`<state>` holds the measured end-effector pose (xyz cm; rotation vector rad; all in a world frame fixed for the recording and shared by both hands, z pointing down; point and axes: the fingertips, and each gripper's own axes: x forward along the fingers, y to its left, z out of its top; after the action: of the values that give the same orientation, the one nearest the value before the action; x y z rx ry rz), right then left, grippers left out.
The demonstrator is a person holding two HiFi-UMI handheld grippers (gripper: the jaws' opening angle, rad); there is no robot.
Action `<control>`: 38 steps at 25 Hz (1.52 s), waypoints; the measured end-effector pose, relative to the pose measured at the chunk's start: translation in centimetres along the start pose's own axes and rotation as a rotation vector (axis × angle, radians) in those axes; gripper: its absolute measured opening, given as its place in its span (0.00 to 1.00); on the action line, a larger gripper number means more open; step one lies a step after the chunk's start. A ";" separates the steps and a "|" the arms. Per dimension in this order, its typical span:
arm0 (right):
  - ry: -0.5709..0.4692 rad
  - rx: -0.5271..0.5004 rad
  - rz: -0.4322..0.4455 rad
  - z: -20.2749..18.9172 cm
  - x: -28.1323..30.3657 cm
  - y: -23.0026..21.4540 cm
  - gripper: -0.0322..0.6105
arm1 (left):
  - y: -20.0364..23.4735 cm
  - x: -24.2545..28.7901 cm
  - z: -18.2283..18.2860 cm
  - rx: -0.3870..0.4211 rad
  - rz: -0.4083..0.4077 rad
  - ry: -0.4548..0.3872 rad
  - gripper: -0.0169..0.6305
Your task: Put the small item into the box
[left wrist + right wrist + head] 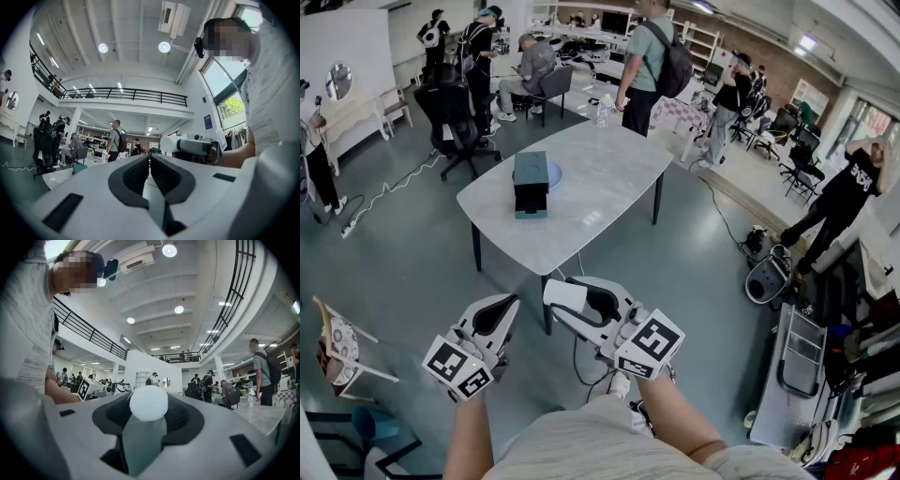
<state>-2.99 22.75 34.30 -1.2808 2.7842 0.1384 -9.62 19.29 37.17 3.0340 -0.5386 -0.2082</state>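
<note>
– Currently, tongs status?
– Left tongs [150, 157] pressed together, nothing between. Right tongs [149, 398] pinching the white small item [565, 294].
– Box?
– Dark box [531, 184] stands on the counter [600, 178], well apart from both tongs.

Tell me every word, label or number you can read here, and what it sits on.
None is readable.
White print on a bystander's black T-shirt: too blurred to read.
Blue sign on the white wall: too small to read.
Black-and-white square markers on the handheld cubes: patterns, no words.
</note>
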 end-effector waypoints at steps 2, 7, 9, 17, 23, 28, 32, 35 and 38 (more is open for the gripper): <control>0.002 0.000 0.004 0.0 0.1 -0.1 0.37 | 0.1 0.2 0.0 0.000 -0.001 0.002 0.06; 0.008 -0.001 0.005 0.0 -0.1 -0.2 0.37 | -0.1 0.6 -0.1 -0.003 -0.009 0.002 0.06; 0.009 -0.001 0.005 0.0 -0.2 -0.3 0.37 | -0.2 0.7 -0.1 -0.005 -0.009 0.002 0.06; -0.004 0.038 0.030 -0.3 -0.6 -0.9 0.38 | -0.3 1.6 -1.2 -0.025 -0.002 0.013 0.06; 0.013 0.029 0.046 -1.0 -0.7 -2.8 0.38 | 0.2 3.4 -2.0 -0.028 0.012 0.019 0.06; 0.008 0.043 0.063 -1.4 -0.7 -6.2 0.38 | 1.1 6.2 -2.5 -0.032 0.036 0.024 0.06; 0.015 0.039 0.093 -1.1 -0.4 -9.6 0.38 | 2.4 9.5 -2.3 -0.033 0.059 0.016 0.06; 0.023 0.035 0.118 -0.8 -0.9 -12.2 0.38 | 2.7 12.7 -2.1 -0.032 0.069 0.004 0.06; 0.026 0.026 0.149 -0.4 -1.6 -15.0 0.38 | 2.8 16.2 -2.0 -0.029 0.083 -0.013 0.06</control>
<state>9.45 14.23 34.12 -1.0763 2.8925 0.0937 4.76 11.14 37.38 2.9770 -0.6555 -0.2298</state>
